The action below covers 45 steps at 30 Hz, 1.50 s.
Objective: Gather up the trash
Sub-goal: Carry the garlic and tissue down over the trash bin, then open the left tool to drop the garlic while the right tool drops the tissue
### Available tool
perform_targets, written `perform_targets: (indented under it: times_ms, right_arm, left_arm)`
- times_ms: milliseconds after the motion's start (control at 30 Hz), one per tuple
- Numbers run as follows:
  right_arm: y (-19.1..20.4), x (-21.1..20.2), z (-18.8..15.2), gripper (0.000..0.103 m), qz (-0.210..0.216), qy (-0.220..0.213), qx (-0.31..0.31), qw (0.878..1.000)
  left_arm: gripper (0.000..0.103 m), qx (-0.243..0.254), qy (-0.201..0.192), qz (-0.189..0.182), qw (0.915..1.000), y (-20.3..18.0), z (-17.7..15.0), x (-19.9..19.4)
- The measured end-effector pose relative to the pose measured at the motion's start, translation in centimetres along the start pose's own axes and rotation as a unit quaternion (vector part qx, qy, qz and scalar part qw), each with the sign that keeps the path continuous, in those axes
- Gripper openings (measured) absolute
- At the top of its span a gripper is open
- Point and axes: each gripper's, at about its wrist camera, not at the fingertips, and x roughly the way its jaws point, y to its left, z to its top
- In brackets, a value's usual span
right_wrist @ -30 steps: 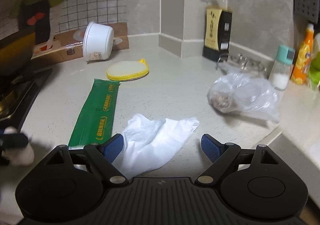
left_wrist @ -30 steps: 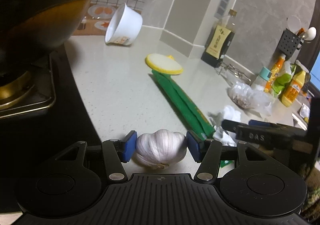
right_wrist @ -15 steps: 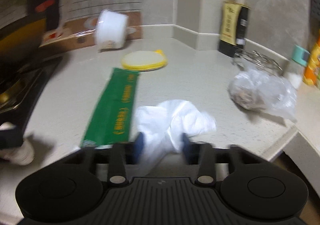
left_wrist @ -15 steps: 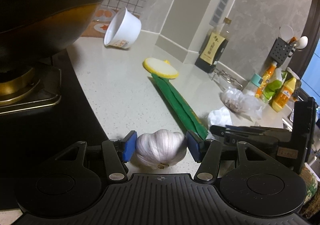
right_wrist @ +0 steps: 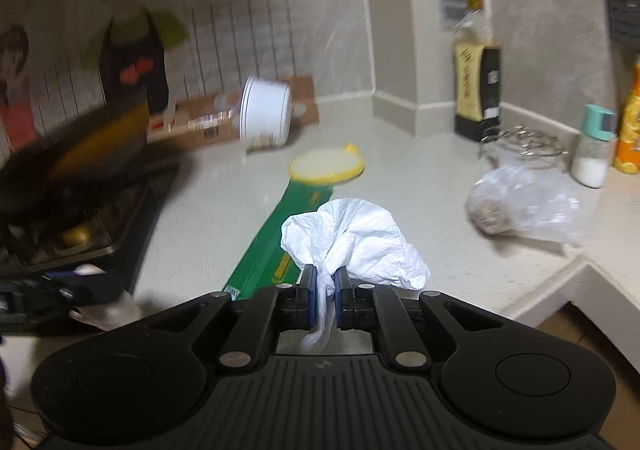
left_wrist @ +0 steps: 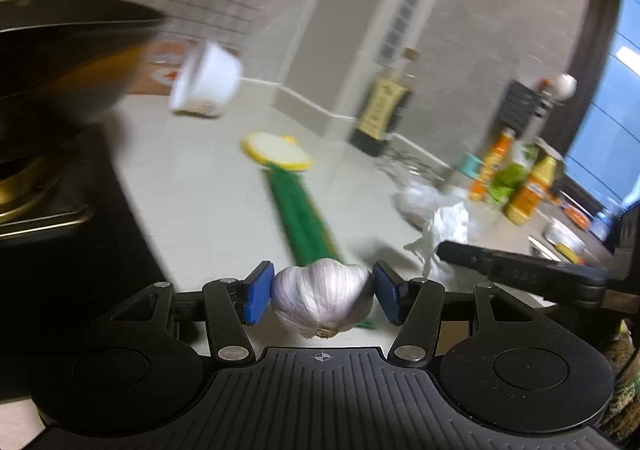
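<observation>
My left gripper (left_wrist: pixel 323 292) is shut on a white garlic bulb (left_wrist: pixel 322 300) and holds it above the pale countertop (left_wrist: pixel 200 190). My right gripper (right_wrist: pixel 324 290) is shut on a crumpled white tissue (right_wrist: pixel 356 238), lifted off the counter; the tissue also shows in the left wrist view (left_wrist: pixel 444 226). A long green wrapper (right_wrist: pixel 276 246) lies flat on the counter beneath it, also in the left wrist view (left_wrist: pixel 300 218). A yellow-rimmed lid (right_wrist: pixel 327 167) lies at its far end. A white cup (right_wrist: pixel 265 115) lies tipped on its side near the back wall.
A dark wok (left_wrist: pixel 60 62) sits on the stove (right_wrist: pixel 80 234) at left. A clear plastic bag (right_wrist: pixel 524 202), a glass jar (right_wrist: pixel 524 142), a dark sauce bottle (right_wrist: pixel 476 90), a salt shaker (right_wrist: pixel 592 154) and orange bottles (left_wrist: pixel 532 190) stand at right. The counter edge (right_wrist: pixel 560 290) drops off at right.
My right gripper closed on the tissue and lifted it off the counter. My left gripper rose with the garlic bulb still held.
</observation>
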Motion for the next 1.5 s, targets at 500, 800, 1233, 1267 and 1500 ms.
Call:
perform_targets:
  times_ms: [500,800,1233,1267,1500]
  right_arm:
    - [-11.9,-11.2,-10.8,0.009,-0.116,-0.002,0.076,0.99]
    - [-20.5,-8.4,-23.8,0.009,-0.159,0.145,0.172,0.961]
    - [-23.2,-2.7,-27.3,0.009,-0.138,0.195,0.197,0.951]
    - [-23.2,-2.2,-27.5,0.009,-0.138,0.199,0.196,0.95]
    - [-24.2,3.0,-29.1,0.009,-0.113,0.249,0.215,0.938]
  left_arm:
    - [0.06,0.108,0.265,-0.164,0.9442,-14.9,-12.4,16.7]
    - [0.06,0.114,0.466,-0.064,0.8749,-15.6,-27.4,32.9]
    - [0.057,0.028,0.458,-0.065,0.886,-10.5,-29.0,37.2]
    - [0.057,0.027,0.446,-0.075,0.8915,-10.5,-28.1,36.7]
    - [0.057,0.087,0.348,-0.153,0.9207,-9.9,-21.8,32.3]
